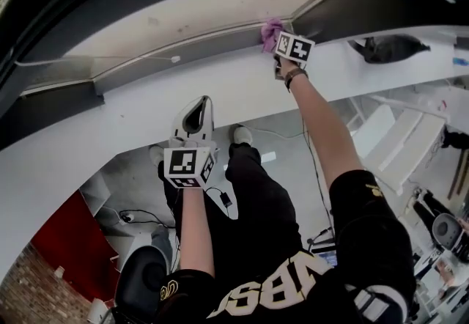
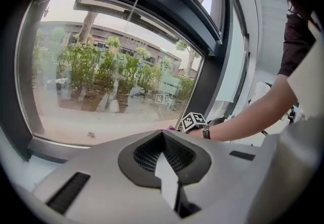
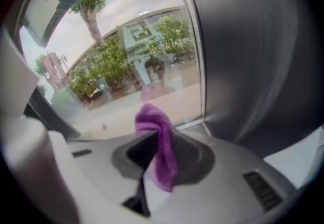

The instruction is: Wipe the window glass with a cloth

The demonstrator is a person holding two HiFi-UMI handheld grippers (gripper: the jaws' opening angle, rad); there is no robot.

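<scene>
Head view: right gripper (image 1: 283,42) reached far right, with the cloth (image 1: 272,31) at the bottom right corner of the glass (image 1: 198,11); left gripper (image 1: 199,104) was nearer, left, off the glass
Left gripper view: jaws were together, nothing between them
Right gripper view: jaws were clamped on the cloth, beside the frame (image 3: 243,66)

Two grippers (image 1: 201,104) (image 1: 279,50) — one purple cloth (image 1: 270,29) — one window pane (image 1: 205,11)

Dark window frame (image 2: 216,61), white sill (image 1: 88,161)
</scene>
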